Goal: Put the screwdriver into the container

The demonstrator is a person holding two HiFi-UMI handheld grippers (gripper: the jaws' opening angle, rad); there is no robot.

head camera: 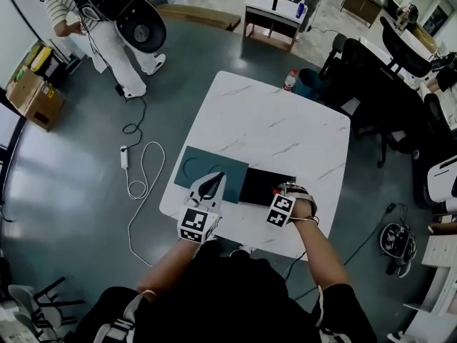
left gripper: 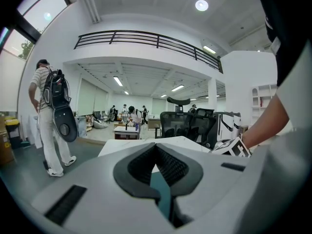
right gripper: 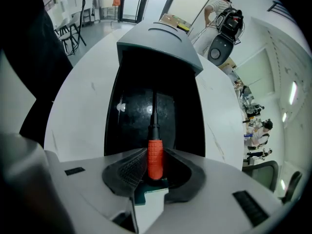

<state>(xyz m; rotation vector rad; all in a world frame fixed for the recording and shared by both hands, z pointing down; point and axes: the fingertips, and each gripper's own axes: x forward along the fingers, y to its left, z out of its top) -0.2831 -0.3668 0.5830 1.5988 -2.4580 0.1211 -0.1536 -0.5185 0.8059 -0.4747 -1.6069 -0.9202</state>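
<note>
Orange-handled screwdriver (right gripper: 155,159) clamped in right tongs (right gripper: 156,151), shaft pointing down into black container (right gripper: 127,111); can't tell if tip touches floor. Left tongs (left gripper: 156,147) closed, empty, over teal mat (head camera: 214,168). Both on white marble table (head camera: 271,123). Person with backpack (head camera: 68,6) beyond.

The screwdriver (right gripper: 155,157) has an orange handle, the container (right gripper: 129,116) is black, and the worktop (head camera: 264,127) is white with grey veins.
</note>
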